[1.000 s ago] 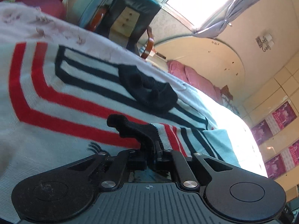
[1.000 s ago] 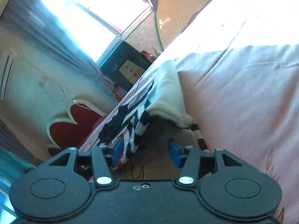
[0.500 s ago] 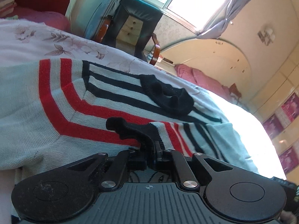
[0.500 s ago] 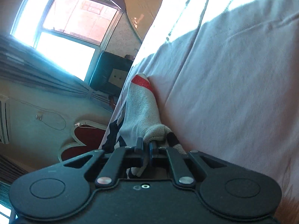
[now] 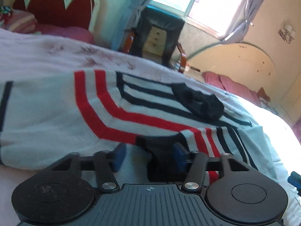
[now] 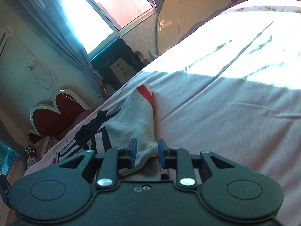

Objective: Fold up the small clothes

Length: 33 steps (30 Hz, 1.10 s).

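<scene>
A small white knit sweater (image 5: 56, 113) with red and dark stripes and a black collar (image 5: 199, 101) lies on the pink bed sheet (image 5: 47, 52). My left gripper (image 5: 148, 156) is open at its near edge, with a black cuff (image 5: 158, 146) lying between the blue pads. In the right wrist view a folded white part of the sweater (image 6: 135, 124) rises from the sheet (image 6: 235, 122). My right gripper (image 6: 145, 152) is open, its pads either side of the white fabric edge without pinching it.
A red scalloped headboard (image 5: 56, 9) and pillows (image 5: 20, 22) stand at the bed's head. A dark armchair (image 5: 160, 35) sits below the window (image 5: 197, 1). The sunlit sheet (image 6: 235, 37) spreads beyond the sweater. Another blue gripper pad (image 5: 295, 177) shows at the right edge.
Both grippers were shut on the sweater half a second ago, the left on the black cuff, the right on the white edge. Both have opened and let go. The fabric now lies on the bed.
</scene>
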Tool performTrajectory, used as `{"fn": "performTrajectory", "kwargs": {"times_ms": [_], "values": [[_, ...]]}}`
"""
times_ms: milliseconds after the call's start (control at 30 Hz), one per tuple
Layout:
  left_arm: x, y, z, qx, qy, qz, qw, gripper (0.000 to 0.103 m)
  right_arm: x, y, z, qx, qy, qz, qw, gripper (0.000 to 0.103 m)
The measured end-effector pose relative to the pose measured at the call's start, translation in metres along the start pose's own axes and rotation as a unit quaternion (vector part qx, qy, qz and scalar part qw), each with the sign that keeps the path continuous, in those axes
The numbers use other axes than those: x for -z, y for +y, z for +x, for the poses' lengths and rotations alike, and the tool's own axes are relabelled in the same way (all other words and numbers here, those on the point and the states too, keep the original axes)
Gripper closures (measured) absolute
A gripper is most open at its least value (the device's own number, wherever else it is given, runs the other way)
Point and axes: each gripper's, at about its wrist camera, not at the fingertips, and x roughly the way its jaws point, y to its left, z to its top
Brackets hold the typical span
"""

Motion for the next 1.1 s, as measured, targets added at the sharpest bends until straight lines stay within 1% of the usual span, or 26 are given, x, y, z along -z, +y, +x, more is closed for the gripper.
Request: {"fn": "performTrajectory", "kwargs": {"times_ms": [67, 133, 167, 233, 300, 367, 433, 467, 500, 533, 567, 633, 700, 733, 767, 800, 833, 867, 900, 933, 967, 1000, 1033, 1067, 1100], "values": [[-0.005, -0.009, 0.000, 0.020, 0.002, 0.017, 0.9996, 0.041, -0.016, 0.000, 0.009, -0.002, -0.006, -0.016, 1.000, 0.078], [-0.008, -0.027, 0.008, 0.044, 0.005, 0.045, 0.9980, 0.041, -0.037, -0.003, 0.028, -0.007, -0.007, -0.026, 1.000, 0.070], [-0.010, -0.036, 0.013, 0.059, 0.006, 0.053, 0.9968, 0.041, -0.048, -0.006, 0.042, -0.011, 0.000, -0.023, 1.000, 0.070], [-0.010, -0.054, 0.025, 0.069, 0.005, 0.075, 0.9948, 0.041, -0.064, -0.008, 0.067, -0.012, 0.009, -0.021, 1.000, 0.071], [-0.009, -0.066, 0.038, 0.063, 0.015, 0.086, 0.9942, 0.041, -0.077, -0.008, 0.092, -0.020, 0.023, -0.033, 0.999, 0.073], [-0.003, -0.073, 0.050, 0.047, 0.032, 0.086, 0.9947, 0.041, -0.086, -0.007, 0.118, -0.027, 0.048, -0.033, 0.998, 0.071], [0.003, -0.075, 0.053, 0.033, 0.025, 0.094, 0.9947, 0.041, -0.091, -0.009, 0.138, -0.025, 0.065, -0.028, 0.997, 0.066], [0.005, -0.076, 0.054, 0.026, 0.024, 0.098, 0.9946, 0.041, -0.092, -0.011, 0.145, -0.027, 0.074, -0.023, 0.997, 0.066], [0.006, -0.077, 0.054, 0.019, 0.023, 0.102, 0.9944, 0.041, -0.092, -0.016, 0.153, -0.037, 0.086, -0.010, 0.996, 0.068], [0.007, -0.080, 0.053, 0.013, 0.023, 0.105, 0.9941, 0.041, -0.090, -0.020, 0.157, -0.056, 0.098, 0.002, 0.994, 0.091], [0.007, -0.082, 0.054, 0.005, 0.023, 0.111, 0.9935, 0.041, -0.089, -0.022, 0.159, -0.074, 0.102, 0.000, 0.992, 0.094], [0.009, -0.086, 0.055, -0.010, 0.022, 0.124, 0.9920, 0.041, -0.084, -0.019, 0.156, -0.035, 0.086, -0.037, 0.995, 0.096], [0.012, -0.090, 0.056, -0.015, 0.020, 0.137, 0.9903, 0.041, -0.078, -0.024, 0.158, -0.032, 0.083, -0.041, 0.995, 0.097], [0.011, -0.091, 0.056, -0.017, 0.022, 0.138, 0.9900, 0.041, -0.077, -0.020, 0.157, -0.025, 0.079, -0.057, 0.995, 0.097], [0.008, -0.092, 0.053, -0.022, 0.022, 0.136, 0.9903, 0.041, -0.077, -0.015, 0.155, -0.018, 0.078, -0.066, 0.995, 0.096], [0.006, -0.098, 0.047, -0.032, 0.013, 0.145, 0.9888, 0.041, -0.079, -0.010, 0.151, -0.008, 0.073, -0.074, 0.995, 0.091], [0.006, -0.106, 0.044, -0.038, -0.001, 0.161, 0.9863, 0.041, -0.081, -0.004, 0.146, 0.001, 0.061, -0.088, 0.994, 0.090], [0.006, -0.114, 0.043, -0.038, -0.008, 0.169, 0.9849, 0.041, -0.083, 0.000, 0.139, 0.005, 0.046, -0.114, 0.992, 0.091], [0.005, -0.120, 0.046, -0.035, -0.005, 0.169, 0.9850, 0.041, -0.083, 0.009, 0.136, 0.003, 0.037, -0.144, 0.989, 0.091], [0.004, -0.127, 0.054, -0.039, 0.003, 0.164, 0.9856, 0.041, -0.082, 0.016, 0.137, -0.001, 0.037, -0.165, 0.986, 0.093], [0.004, -0.132, 0.064, -0.051, 0.016, 0.156, 0.9864, 0.041, -0.080, 0.020, 0.141, 0.002, 0.041, -0.179, 0.983, 0.093], [0.005, -0.135, 0.072, -0.060, 0.028, 0.146, 0.9871, 0.037, -0.076, 0.021, 0.147, 0.013, 0.052, -0.190, 0.980, 0.094], [0.007, -0.138, 0.075, -0.063, 0.022, 0.147, 0.9869, 0.030, -0.073, 0.020, 0.154, 0.023, 0.065, -0.199, 0.977, 0.097], [0.007, -0.143, 0.078, -0.070, 0.026, 0.148, 0.9862, 0.029, -0.070, 0.019, 0.157, 0.030, 0.064, -0.214, 0.974, 0.097], [0.006, -0.148, 0.076, -0.076, 0.028, 0.150, 0.9853, 0.029, -0.069, 0.020, 0.155, 0.040, 0.061, -0.225, 0.972, 0.092]]}}
